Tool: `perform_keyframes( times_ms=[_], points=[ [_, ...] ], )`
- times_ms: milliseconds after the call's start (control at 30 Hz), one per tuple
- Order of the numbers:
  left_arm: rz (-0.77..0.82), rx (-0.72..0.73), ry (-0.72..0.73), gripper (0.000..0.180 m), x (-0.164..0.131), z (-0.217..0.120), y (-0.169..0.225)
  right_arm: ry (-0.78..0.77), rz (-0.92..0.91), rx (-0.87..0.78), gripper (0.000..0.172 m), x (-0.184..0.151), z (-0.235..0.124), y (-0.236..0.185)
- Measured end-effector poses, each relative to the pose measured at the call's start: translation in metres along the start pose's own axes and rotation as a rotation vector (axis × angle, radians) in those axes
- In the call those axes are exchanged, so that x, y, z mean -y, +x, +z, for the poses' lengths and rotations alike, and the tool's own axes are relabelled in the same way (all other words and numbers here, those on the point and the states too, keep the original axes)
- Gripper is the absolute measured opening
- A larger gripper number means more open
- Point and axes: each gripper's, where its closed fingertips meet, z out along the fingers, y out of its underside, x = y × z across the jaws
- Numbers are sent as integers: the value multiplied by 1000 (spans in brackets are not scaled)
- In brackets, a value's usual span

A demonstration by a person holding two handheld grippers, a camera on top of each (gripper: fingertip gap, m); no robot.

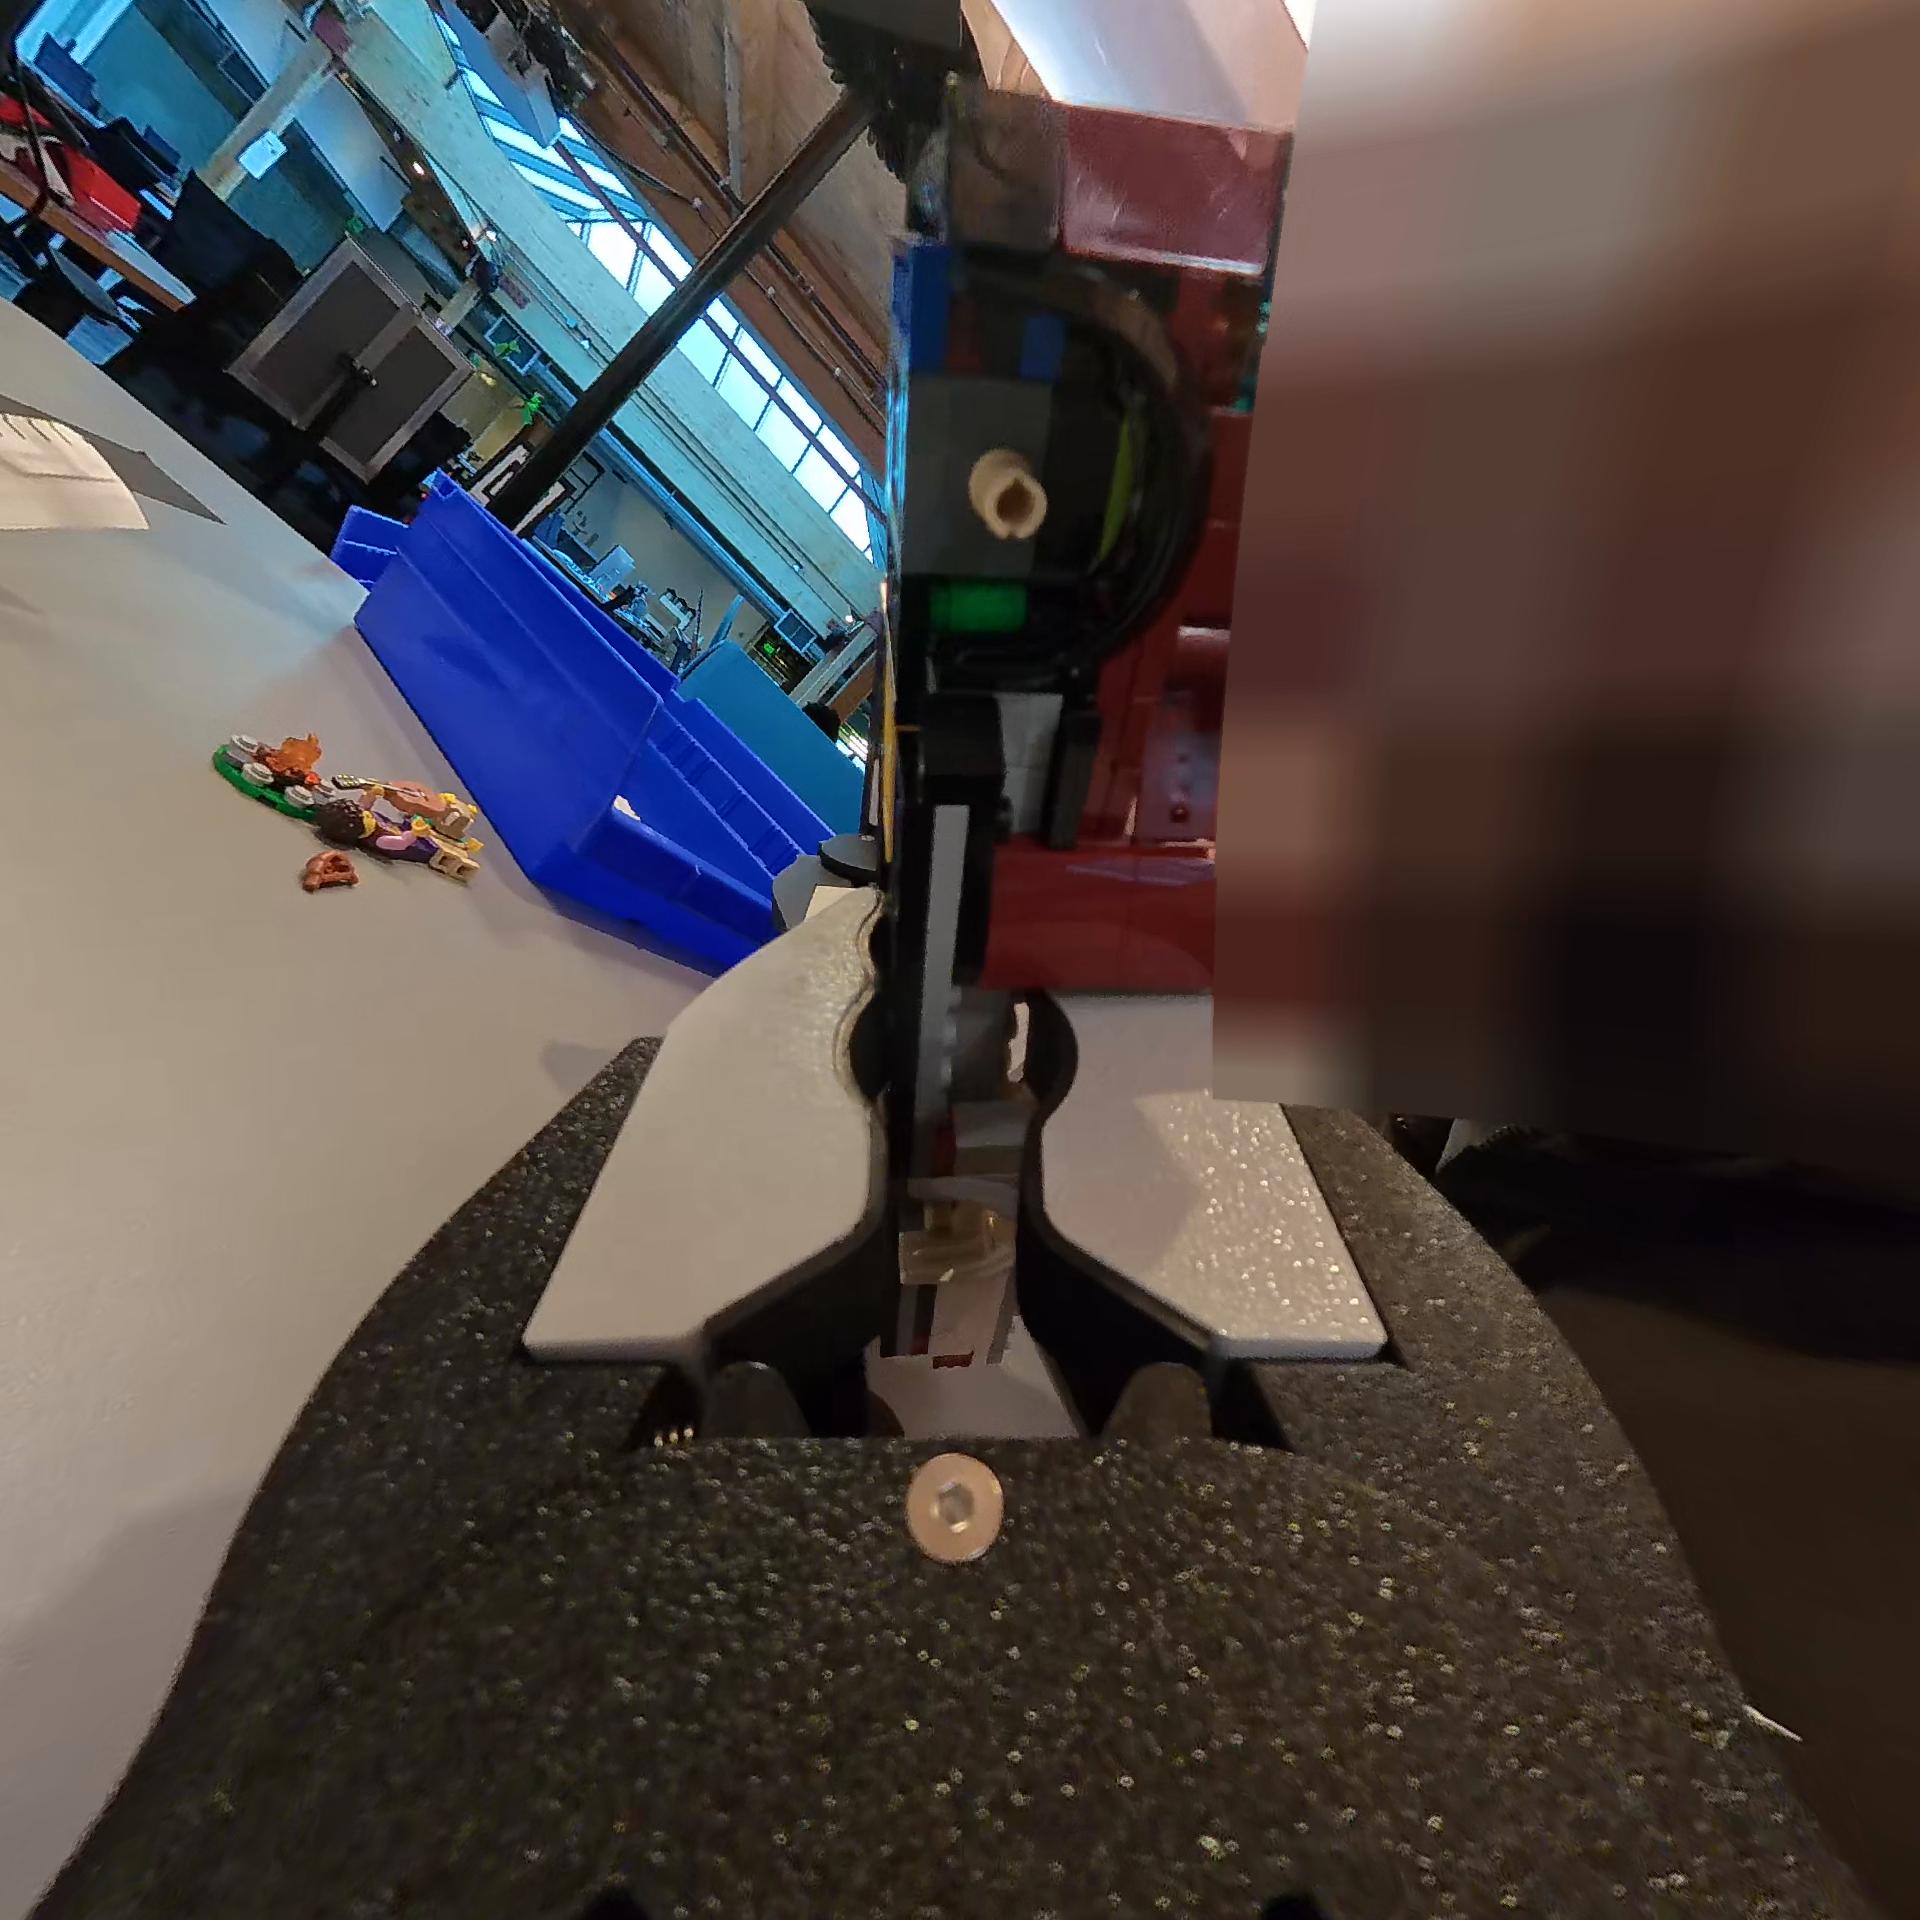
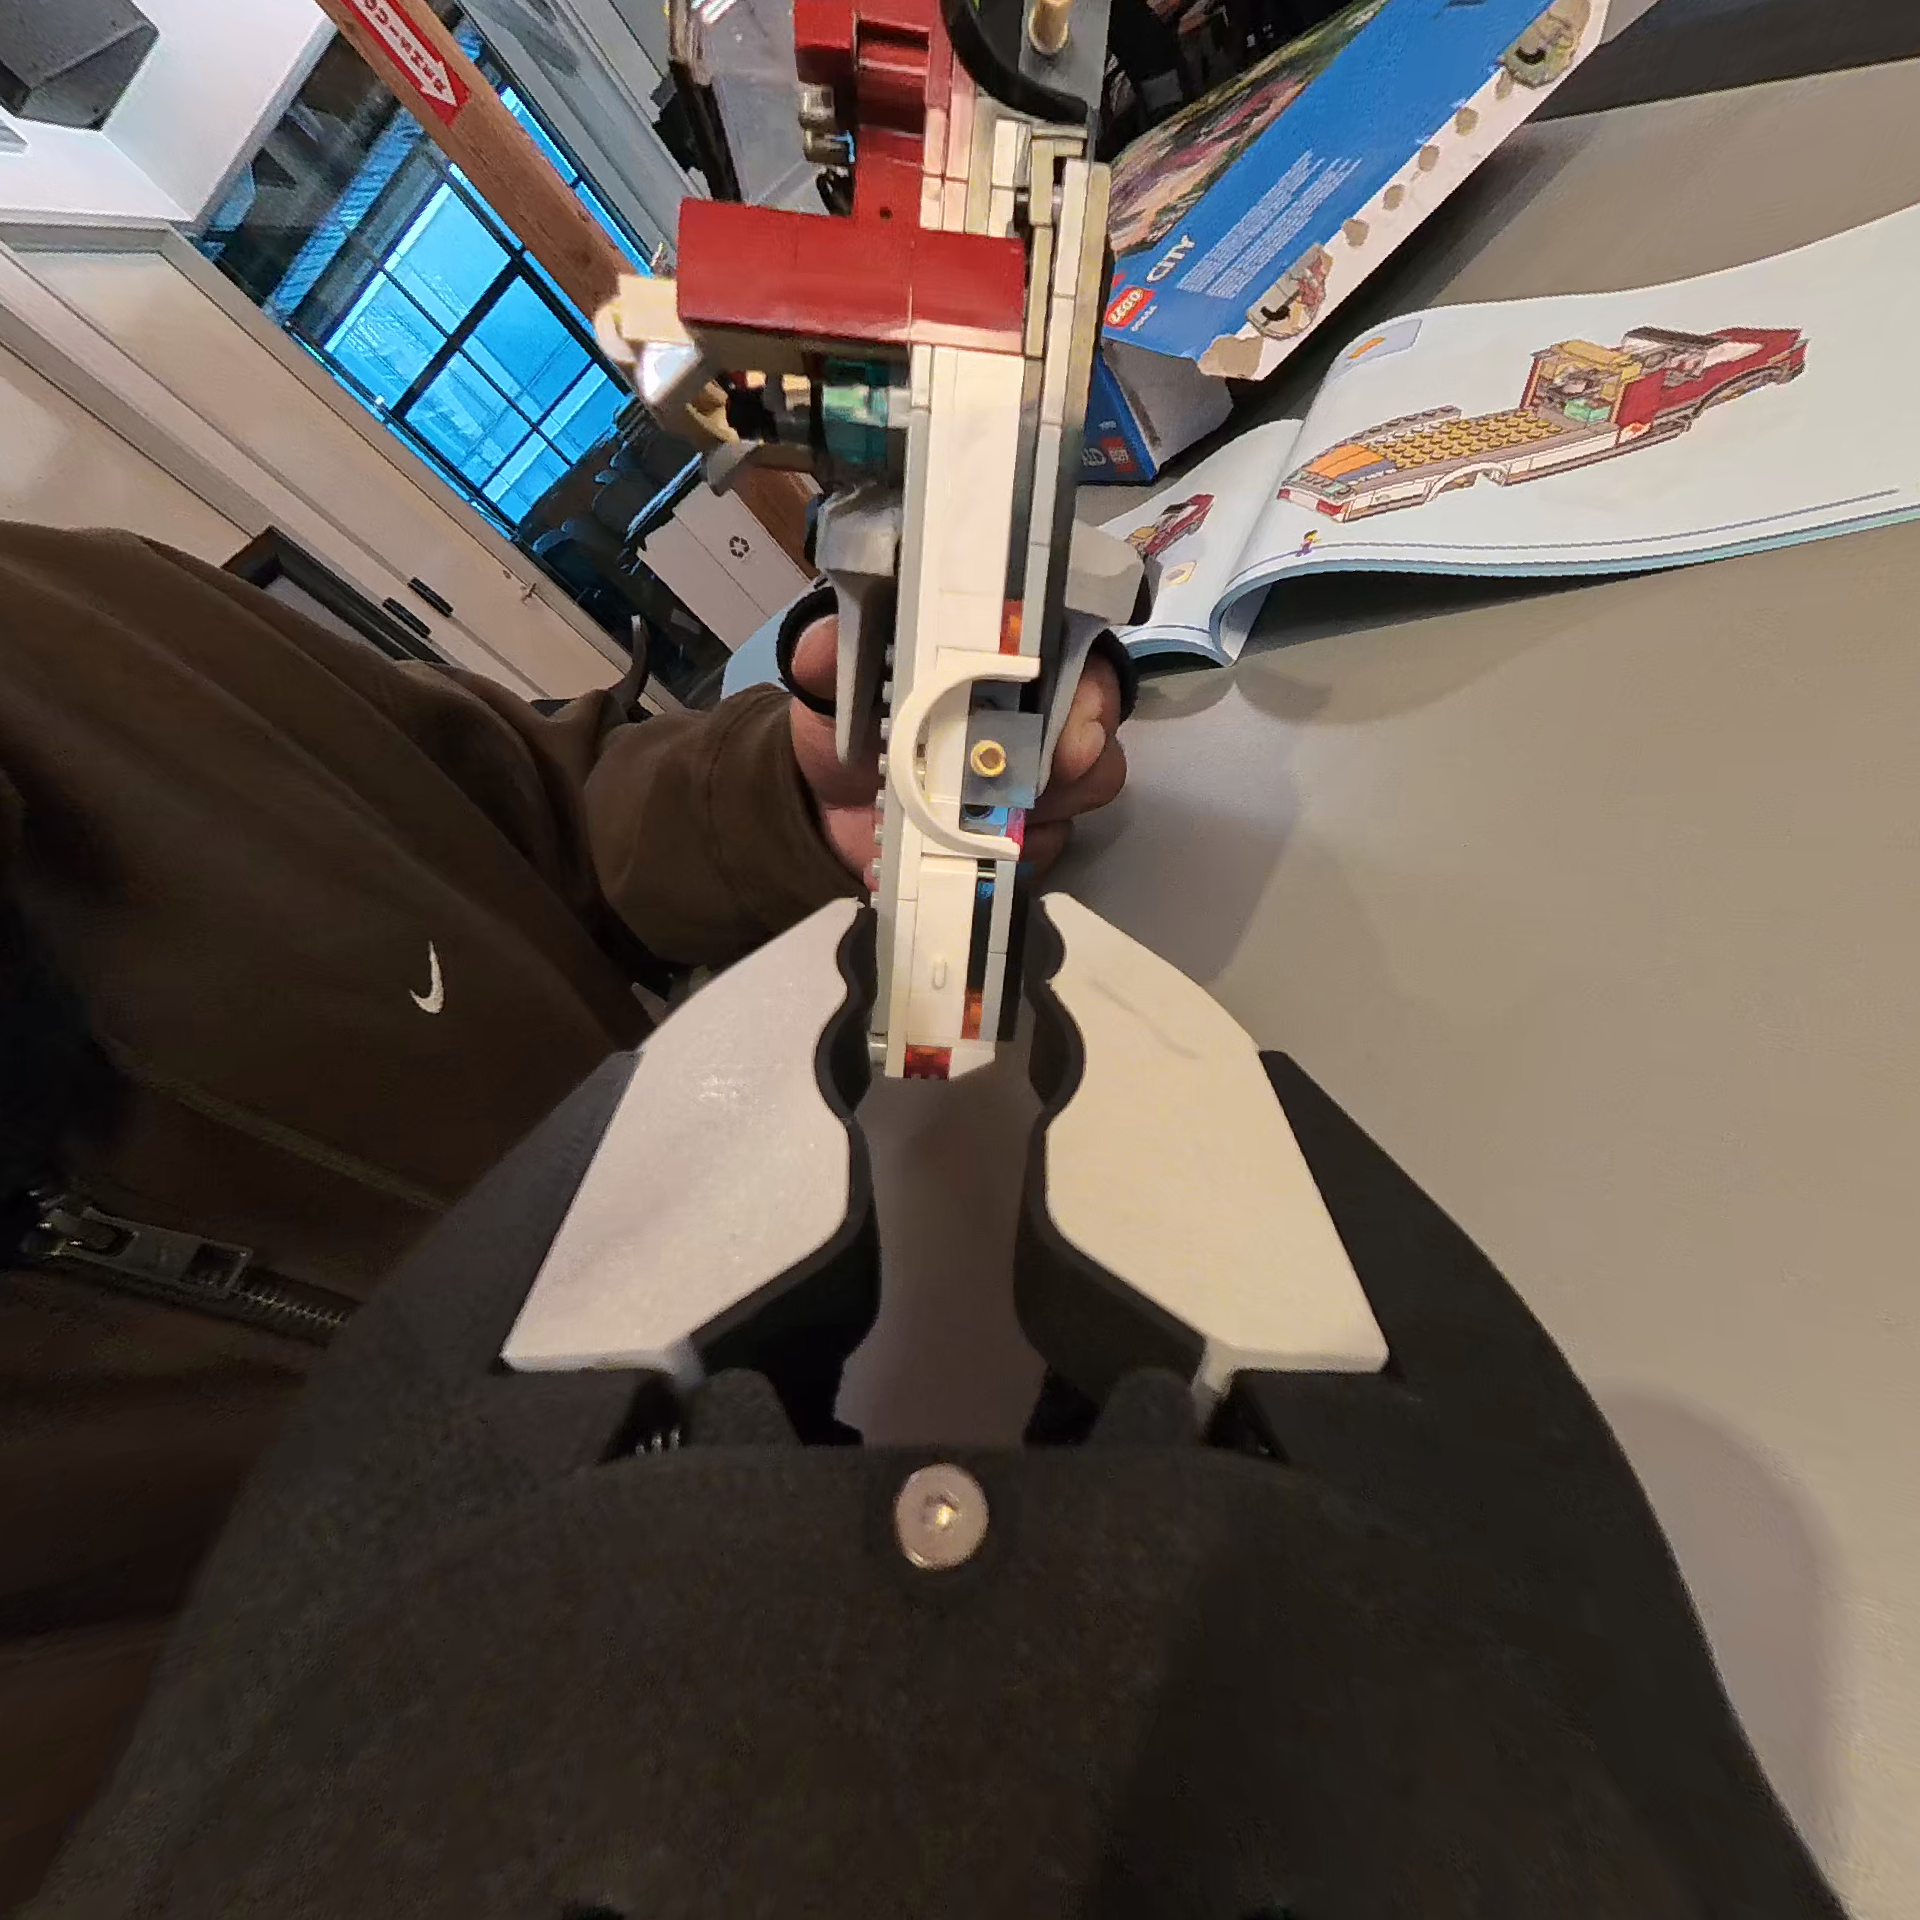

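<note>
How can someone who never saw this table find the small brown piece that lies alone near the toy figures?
Start at the long blue bin on the grey table. To its left lies a cluster of toy figures beside a green round plate. The brown piece sits just in front of them, apart from the cluster, plain reddish brown where they are many-coloured.

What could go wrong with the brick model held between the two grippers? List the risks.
1. The brick vehicle model is clamped by both the right gripper and the left gripper; pulling or twisting them apart could probably split it.
2. The right gripper grips only the model's thin white end, so it may slip or pivot.
3. Loose-looking small parts near the red cab could drop onto the table beside the open instruction booklet.
</note>
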Motion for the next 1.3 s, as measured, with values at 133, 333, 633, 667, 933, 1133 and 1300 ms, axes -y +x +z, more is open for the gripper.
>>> perform_keyframes(
  times_ms=[133, 333, 633, 667, 933, 1133, 1300],
  points=[
    [1, -3, 1, 22, 0, 0, 0, 1, 2, -5, 27, 0, 0, 0],
    [32, 18, 18, 20, 3, -2, -1, 19, -28, -13, 29, 3, 1, -2],
    [69, 43, 74, 20, 15, -10, -3, -24, -83, -52, 41, -4, 4, 0],
    [75, 43, 67, 20, 14, -9, -2, -18, -77, -48, 40, -3, 3, 1],
    [91, 35, 44, 20, 11, -7, 0, 13, -31, -30, 27, 0, 1, 3],
    [100, 28, 38, 21, 10, -7, 1, 13, -47, -40, 27, 0, 1, 5],
    [101, 30, 36, 21, 10, -7, 1, 4, -39, -41, 27, -1, 2, 5]
  ],
)
